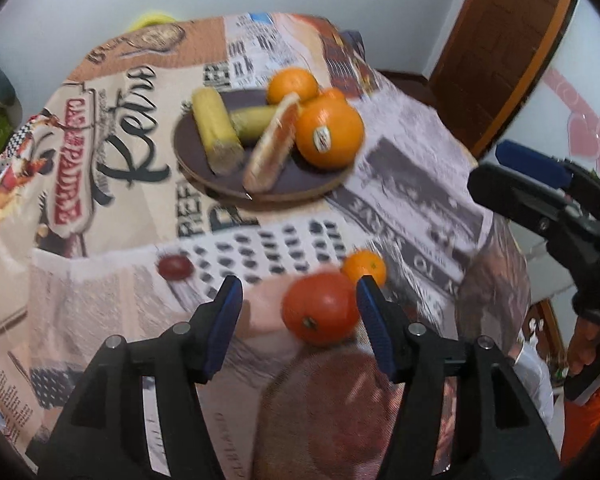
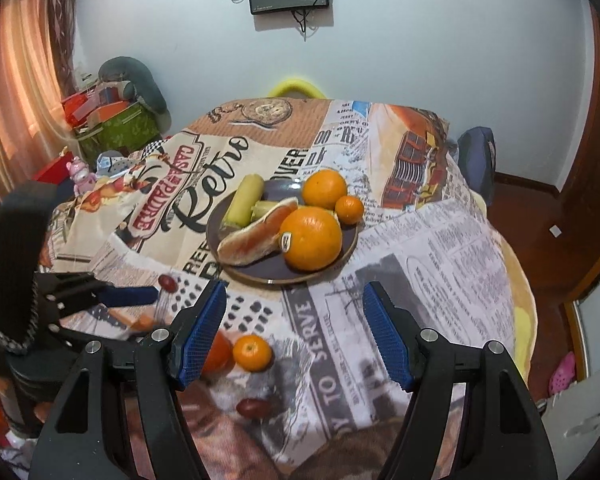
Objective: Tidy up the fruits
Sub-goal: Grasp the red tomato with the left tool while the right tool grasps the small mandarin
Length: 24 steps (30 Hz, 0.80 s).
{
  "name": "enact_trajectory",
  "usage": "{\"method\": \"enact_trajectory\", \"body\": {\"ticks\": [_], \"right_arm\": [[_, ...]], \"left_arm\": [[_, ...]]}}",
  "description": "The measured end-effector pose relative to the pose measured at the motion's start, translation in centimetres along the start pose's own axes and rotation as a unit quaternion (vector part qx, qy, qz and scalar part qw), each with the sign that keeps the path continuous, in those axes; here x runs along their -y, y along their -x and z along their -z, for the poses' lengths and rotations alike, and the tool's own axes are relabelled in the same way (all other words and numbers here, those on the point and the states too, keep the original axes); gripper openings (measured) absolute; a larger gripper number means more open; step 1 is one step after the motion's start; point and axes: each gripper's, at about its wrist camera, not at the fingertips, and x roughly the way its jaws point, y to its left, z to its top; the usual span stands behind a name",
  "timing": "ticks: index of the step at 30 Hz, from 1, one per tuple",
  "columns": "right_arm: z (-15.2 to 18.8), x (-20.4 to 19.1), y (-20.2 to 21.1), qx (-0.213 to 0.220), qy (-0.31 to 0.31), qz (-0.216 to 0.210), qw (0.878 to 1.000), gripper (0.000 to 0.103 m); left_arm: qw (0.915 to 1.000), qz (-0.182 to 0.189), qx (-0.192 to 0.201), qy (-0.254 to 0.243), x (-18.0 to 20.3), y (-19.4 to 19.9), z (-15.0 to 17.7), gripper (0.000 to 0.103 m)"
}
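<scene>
A dark round plate (image 1: 204,176) (image 2: 350,240) holds two oranges (image 1: 329,133) (image 2: 311,238), a mandarin (image 2: 349,209), a papaya slice (image 1: 270,148) and two yellow-green pieces (image 1: 216,128). On the cloth lie a red tomato (image 1: 320,308) (image 2: 220,354), a loose mandarin (image 1: 364,268) (image 2: 252,353) and two dark grapes (image 2: 167,283) (image 2: 253,408). My left gripper (image 1: 299,284) (image 2: 150,312) is open. In the left wrist view the tomato shows between its fingers, close to the right pad (image 1: 374,332), not pinched. My right gripper (image 2: 297,286) (image 1: 485,166) is open and empty, in front of the plate.
The round table carries a printed newspaper-style cloth (image 2: 440,248). A yellow chair back (image 2: 296,86) stands behind it, with boxes and a green bin (image 2: 116,128) at the back left. A wooden door (image 1: 500,52) and floor lie to the right. A hand (image 1: 584,344) grips the right tool.
</scene>
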Motion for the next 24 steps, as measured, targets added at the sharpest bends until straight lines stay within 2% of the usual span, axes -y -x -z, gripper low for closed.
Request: {"method": "enact_trajectory", "body": {"ticks": [8,10,14,18,22,24], "right_arm": [[1.7,0.7,-1.0,-0.03,-0.016,-0.017,0.999,0.068],[1.9,0.7,-1.3,-0.033,-0.017,-0.021,0.999,0.067],[2.3,0.1,-2.1,-0.044,-0.013,-0.034,0.998,0.06],[2.8,-0.7,-3.5,-0.063,-0.007,-0.047,0.997,0.054],[3.3,-1.1,-5.4,-0.087,-0.012,-0.068,0.994,0.053],[3.7,-1.1,-6.7,-0.105,-0.017,-0.074,0.992,0.047]], "left_arm": [[0.9997,0.009,-0.024,0.004,1.0,-2.5,1.1,0.059],[0.9997,0.01,-0.024,0.004,1.0,-2.7,1.1,0.051],[0.9996,0.02,-0.017,0.004,0.5,-2.4,1.3,0.049],[0.9999,0.002,-0.004,0.014,-1.0,-1.3,1.5,0.049],[0.9996,-0.009,0.005,0.026,-2.8,-0.2,1.8,0.049],[0.9994,-0.012,0.005,0.034,-3.4,0.1,2.0,0.049]]}}
